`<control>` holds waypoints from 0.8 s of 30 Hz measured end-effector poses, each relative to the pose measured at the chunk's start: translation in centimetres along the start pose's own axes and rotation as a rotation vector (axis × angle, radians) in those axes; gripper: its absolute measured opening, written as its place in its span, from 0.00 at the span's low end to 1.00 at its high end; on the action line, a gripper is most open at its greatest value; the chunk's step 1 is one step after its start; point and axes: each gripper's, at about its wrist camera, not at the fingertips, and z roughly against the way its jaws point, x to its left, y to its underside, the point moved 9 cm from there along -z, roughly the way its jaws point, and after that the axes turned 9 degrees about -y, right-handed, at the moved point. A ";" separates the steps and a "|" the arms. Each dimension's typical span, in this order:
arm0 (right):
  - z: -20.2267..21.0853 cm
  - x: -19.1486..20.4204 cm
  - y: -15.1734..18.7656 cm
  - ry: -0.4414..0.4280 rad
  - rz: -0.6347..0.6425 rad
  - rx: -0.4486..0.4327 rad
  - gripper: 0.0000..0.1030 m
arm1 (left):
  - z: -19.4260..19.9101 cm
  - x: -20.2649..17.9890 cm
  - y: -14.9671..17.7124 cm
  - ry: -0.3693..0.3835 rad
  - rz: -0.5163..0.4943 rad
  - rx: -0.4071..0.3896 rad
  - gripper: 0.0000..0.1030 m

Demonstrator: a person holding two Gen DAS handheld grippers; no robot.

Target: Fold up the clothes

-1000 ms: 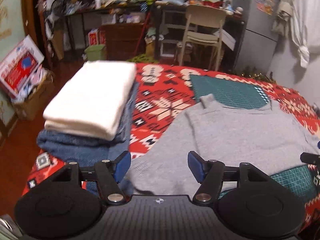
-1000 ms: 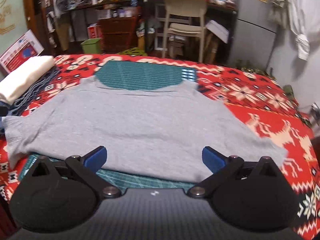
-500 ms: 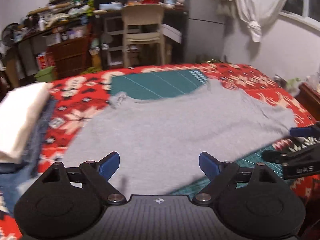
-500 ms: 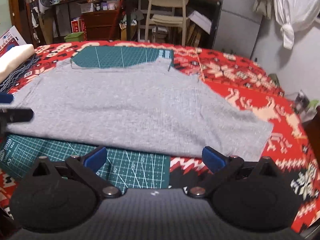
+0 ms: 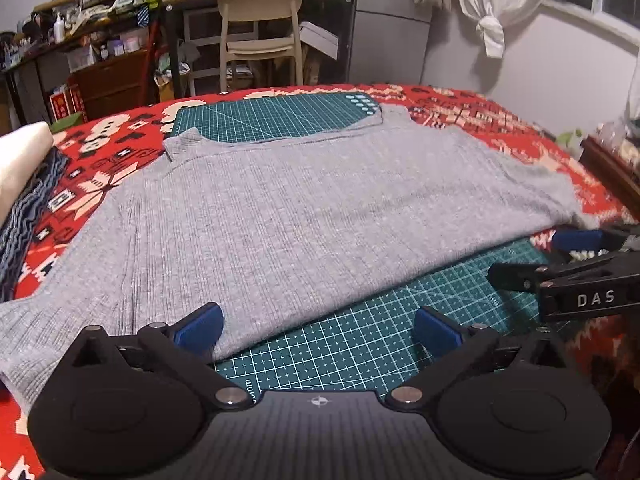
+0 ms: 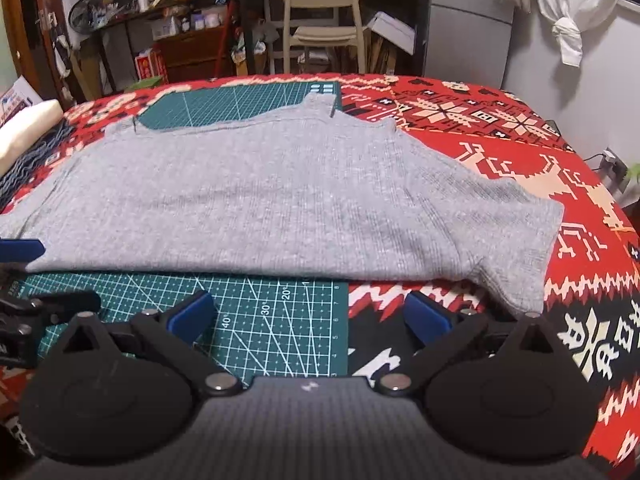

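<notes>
The grey ribbed sweater lies spread flat, neckline away from both tools, across a green cutting mat on the red patterned cover. It appears folded once crosswise, the near edge running straight from side to side, both sleeves out to the sides.

The left gripper is released, jaws spread wide, holding nothing. Its left fingertip sits at the sweater's near edge; its right fingertip is over bare mat. The right gripper is likewise spread and empty, just short of the near edge, with the right sleeve ahead and to its right. To the far left of both tools, a folded cream item rests on blue knitwear.

Judgement: the garment is laid out and squared, with both tools at its near edge; further folds remain before it matches the stacked pieces.

To do the next fold well:
- Each tool should close on all layers at the edge, not the top one alone.
- Both tools should lift and travel together, keeping the edge taut.
- Sleeves should be brought inward first, leaving a clean rectangle.
- The knit is soft and stretchy; dragging it would likely skew the edge.
</notes>
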 end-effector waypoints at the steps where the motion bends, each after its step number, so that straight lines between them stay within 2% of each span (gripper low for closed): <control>1: 0.1 0.0 0.1 0.001 0.001 -0.011 0.99 | 0.0 -0.1 0.0 -0.005 -0.008 0.000 1.00; 3: 0.3 0.0 0.1 0.003 0.002 -0.018 0.99 | -0.1 -0.3 0.1 -0.015 -0.025 -0.001 1.00; 5: 0.3 -0.1 0.0 0.003 -0.005 0.010 0.99 | -0.1 -0.5 0.2 -0.025 -0.041 -0.001 1.00; 6: 0.3 -0.1 -0.1 0.004 -0.010 0.034 0.99 | -0.1 -0.5 0.2 -0.027 -0.044 -0.002 0.98; 7: 0.7 0.0 -0.3 0.005 -0.012 0.039 0.99 | 0.1 -0.3 0.1 -0.029 -0.036 -0.006 0.93; 9: 1.9 0.1 -1.1 0.003 -0.007 0.002 0.99 | 0.9 0.2 -0.5 -0.018 0.013 -0.032 0.89; 11: 3.1 0.3 -2.2 0.001 0.021 -0.052 0.99 | 1.9 0.8 -1.4 0.001 0.071 -0.064 0.89; 13: 3.1 0.4 -3.1 0.006 0.056 -0.066 0.99 | 2.8 1.4 -2.2 0.020 0.129 -0.096 0.89; 15: 2.2 0.4 -3.9 0.011 0.068 -0.054 0.91 | 2.7 1.8 -3.0 0.010 0.153 -0.107 0.85; 16: 1.7 0.4 -4.1 0.007 0.061 -0.046 0.81 | 2.1 1.8 -3.3 0.004 0.145 -0.098 0.75; 17: 1.0 0.4 -4.3 -0.002 0.046 -0.039 0.72 | 1.5 1.7 -3.6 0.004 0.135 -0.087 0.71; 18: 0.3 0.4 -4.5 -0.018 0.026 -0.029 0.67 | 0.9 1.6 -3.7 0.010 0.134 -0.071 0.66; 19: -0.4 0.3 -4.4 -0.033 0.005 -0.017 0.59 | 0.2 1.5 -3.7 0.023 0.145 -0.049 0.61; 20: -0.9 0.4 -4.2 -0.029 0.010 -0.012 0.57 | -0.4 1.4 -3.6 0.043 0.161 -0.028 0.58; 22: -1.7 0.6 -3.7 0.002 0.048 -0.009 0.61 | -1.1 1.1 -3.1 0.067 0.179 -0.005 0.51; 24: -1.7 0.8 -3.3 0.002 0.069 -0.012 0.61 | -1.0 0.5 -2.4 0.041 0.111 -0.022 0.50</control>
